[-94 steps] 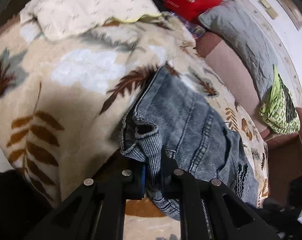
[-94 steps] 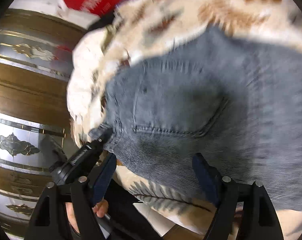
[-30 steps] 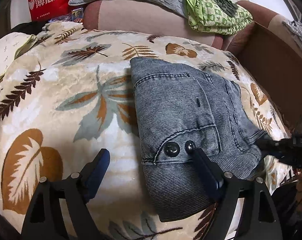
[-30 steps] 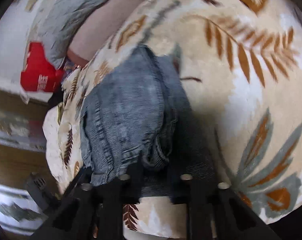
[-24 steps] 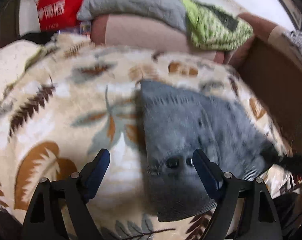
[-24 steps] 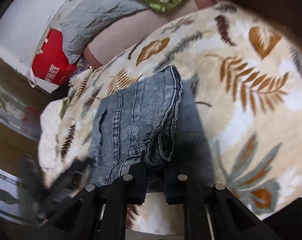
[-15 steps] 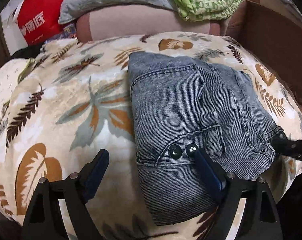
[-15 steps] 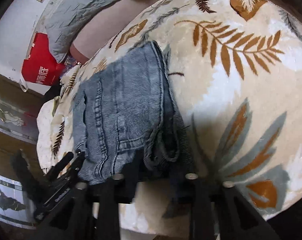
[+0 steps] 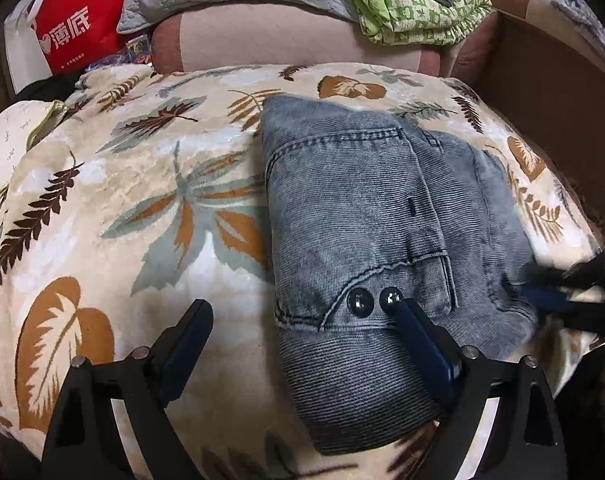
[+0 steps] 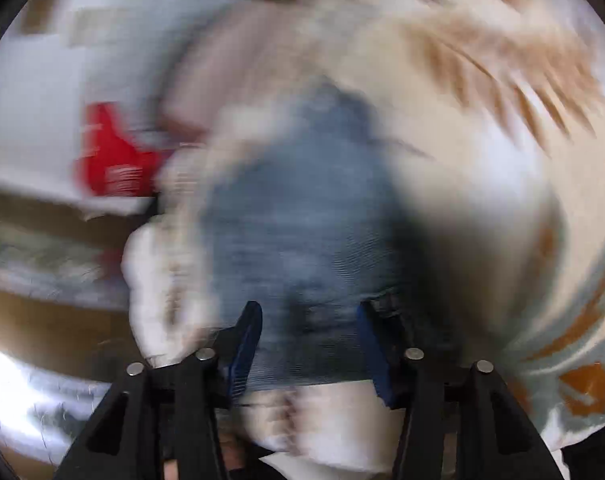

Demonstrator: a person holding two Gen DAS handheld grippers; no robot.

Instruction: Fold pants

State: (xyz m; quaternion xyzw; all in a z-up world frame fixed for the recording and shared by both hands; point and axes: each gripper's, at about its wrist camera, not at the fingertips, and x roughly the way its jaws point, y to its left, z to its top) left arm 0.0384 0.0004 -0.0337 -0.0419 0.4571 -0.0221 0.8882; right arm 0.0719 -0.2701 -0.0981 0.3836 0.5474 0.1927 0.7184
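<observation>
As right gripper (image 10: 306, 320) jaws just parted, jeans (image 9: 382, 216) edge seemingly loose between them; left gripper (image 9: 302, 320) spread wide; fold looks finished.

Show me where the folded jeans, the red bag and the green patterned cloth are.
folded jeans (image 9: 354, 216), left wrist view, on the flat top panel of denim.
red bag (image 9: 74, 20), left wrist view, on its red front by the white characters.
green patterned cloth (image 9: 410, 12), left wrist view, on its bunched middle.

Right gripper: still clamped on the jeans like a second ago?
No. The right gripper has just let go of the jeans; its jaws now stand apart over the denim edge, though blurred.
</observation>
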